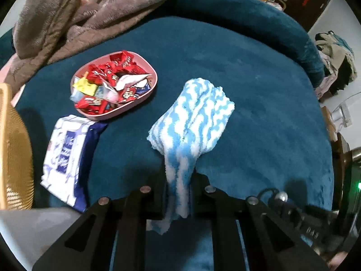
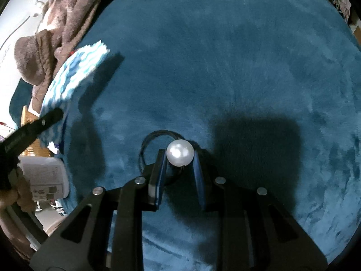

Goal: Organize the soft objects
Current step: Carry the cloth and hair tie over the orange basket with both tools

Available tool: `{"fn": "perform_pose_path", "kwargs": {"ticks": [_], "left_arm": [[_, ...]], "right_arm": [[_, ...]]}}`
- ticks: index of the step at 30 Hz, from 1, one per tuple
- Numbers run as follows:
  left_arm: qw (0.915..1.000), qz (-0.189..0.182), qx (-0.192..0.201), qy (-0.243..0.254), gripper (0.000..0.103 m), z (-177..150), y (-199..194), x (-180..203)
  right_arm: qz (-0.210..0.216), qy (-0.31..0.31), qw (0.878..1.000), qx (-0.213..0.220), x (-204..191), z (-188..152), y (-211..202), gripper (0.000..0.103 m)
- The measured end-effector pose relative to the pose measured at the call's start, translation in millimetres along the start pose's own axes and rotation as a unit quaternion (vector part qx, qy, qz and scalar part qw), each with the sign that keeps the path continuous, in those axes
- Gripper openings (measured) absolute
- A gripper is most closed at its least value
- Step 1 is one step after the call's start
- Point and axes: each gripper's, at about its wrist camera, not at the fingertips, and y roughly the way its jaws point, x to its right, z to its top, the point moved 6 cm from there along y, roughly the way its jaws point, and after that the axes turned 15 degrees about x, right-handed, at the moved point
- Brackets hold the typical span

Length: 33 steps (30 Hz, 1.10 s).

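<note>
Left wrist: my left gripper (image 1: 179, 181) pinches blue-white fuzzy cloth (image 1: 194, 115), hanging above teal blanket (image 1: 259, 79), w/ pink snack tray (image 1: 144, 96) nearby. Right wrist: my right gripper (image 2: 179, 155) pinches pearl hair tie (image 2: 180, 153) just above blanket; cloth at left.

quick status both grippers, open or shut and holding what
Left gripper: shut on the blue-and-white fuzzy sock, lifted off the teal blanket.
Right gripper: around the pearl hair tie; firm grip cannot be told.
</note>
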Motion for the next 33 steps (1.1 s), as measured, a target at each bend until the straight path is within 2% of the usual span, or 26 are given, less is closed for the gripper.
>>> {"fn": "perform_pose_path", "kwargs": {"ticks": [10, 17, 33], "left_arm": [[0.9990, -0.002, 0.043, 0.016, 0.013, -3.8, -60.9, 1.2], [0.9977, 0.008, 0.066, 0.012, 0.013, -5.9, -90.8, -11.3], [0.9915, 0.018, 0.122, -0.041, 0.013, 4.1, -138.3, -60.4]], "right_arm": [[0.015, -0.022, 0.999, 0.042, -20.7, 21.2, -38.2, 0.025], [0.024, -0.044, 0.997, 0.052, -42.4, 28.7, -51.6, 0.025], [0.048, -0.123, 0.989, 0.071, -136.6, 44.1, -62.1, 0.025]]}}
